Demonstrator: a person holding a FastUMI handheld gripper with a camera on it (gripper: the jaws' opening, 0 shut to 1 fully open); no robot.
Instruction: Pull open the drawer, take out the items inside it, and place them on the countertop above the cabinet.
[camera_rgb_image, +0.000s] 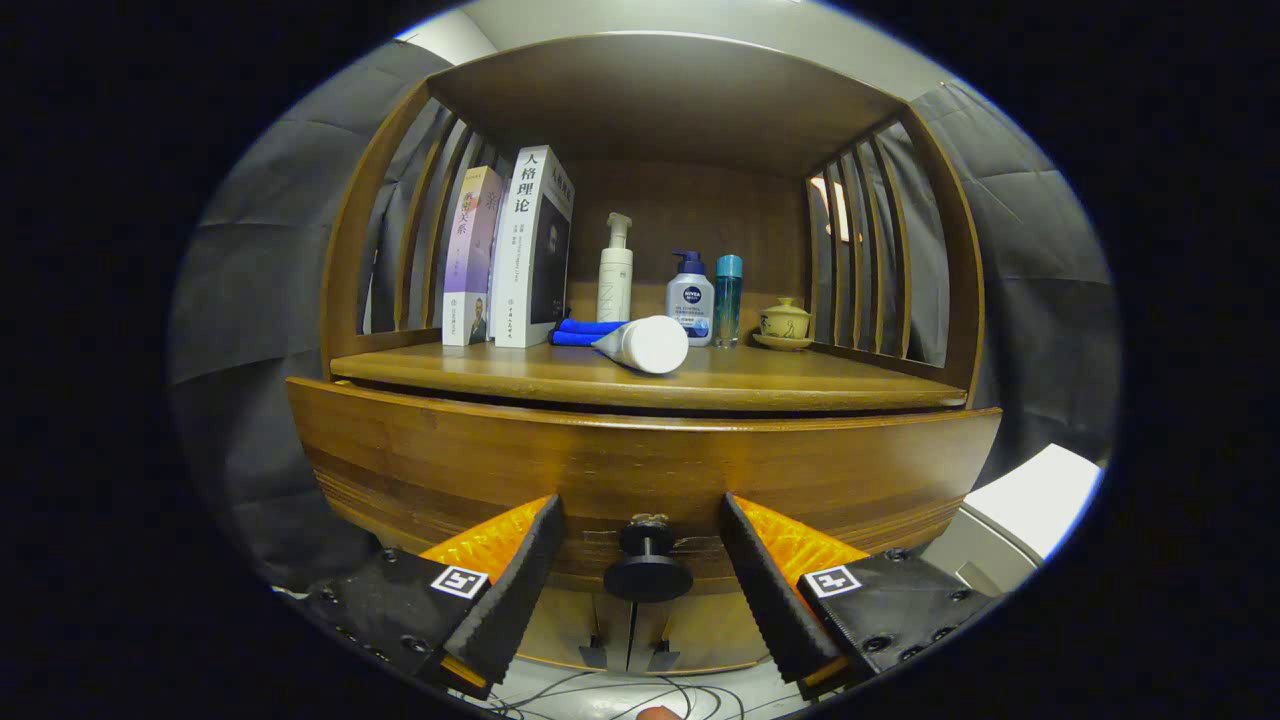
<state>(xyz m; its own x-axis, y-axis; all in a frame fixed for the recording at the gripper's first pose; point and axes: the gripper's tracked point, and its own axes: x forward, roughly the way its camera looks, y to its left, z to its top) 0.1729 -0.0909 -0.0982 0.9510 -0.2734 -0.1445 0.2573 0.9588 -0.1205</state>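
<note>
The drawer (640, 470) is sitting across the cabinet just under the countertop (640, 385), its wooden front running wide from side to side and looking flush or nearly so; whether it is pulled out at all I cannot tell. Going from the left along the countertop, two books (508, 255) are standing upright, then a blue cloth (585, 332) is lying folded with a white tube (645, 343) resting on its side just in front of it, a white pump bottle (615, 270) is standing behind, and further right a blue-capped pump bottle (690, 300), a slim blue bottle (728, 298) and a small lidded cup (784, 322) on a saucer are lining up.

The hand-held gripper (645, 555) is pointing straight at the drawer front with its fingers standing apart, pressing on nothing. The round knob (647, 565) is sitting between them, roughly midway, its stem pointing back toward the gripper. Since the knob's axis lies along the fingers, closing on it and drawing straight back would suit either opening or shutting; the drawer's contents are hidden, so which stage this fits is unclear
</note>
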